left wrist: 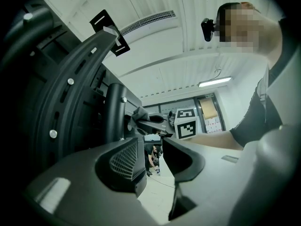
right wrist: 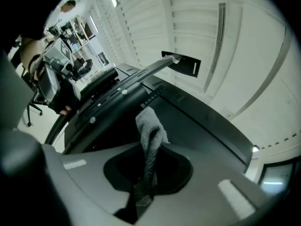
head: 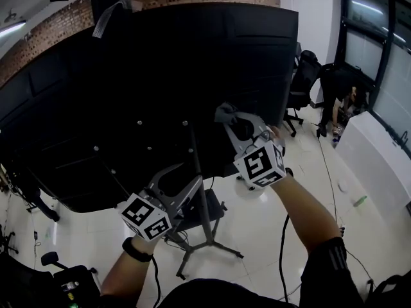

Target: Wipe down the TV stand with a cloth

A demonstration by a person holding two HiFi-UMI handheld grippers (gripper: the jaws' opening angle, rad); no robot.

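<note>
Currently the right gripper, pinching the cloth, hovers just right of the TV stand, whose post runs upright; the left gripper is closed, empty.

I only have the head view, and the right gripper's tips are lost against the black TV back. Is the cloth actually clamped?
Observer: Yes. The right gripper view shows the right gripper shut on the grey cloth, which stands up out of the jaws.
Operator: And the left gripper, is it on the stand's pole?
Observer: No. In its own view the jaws are closed with nothing between them; the pole stands apart, left of them.
</note>
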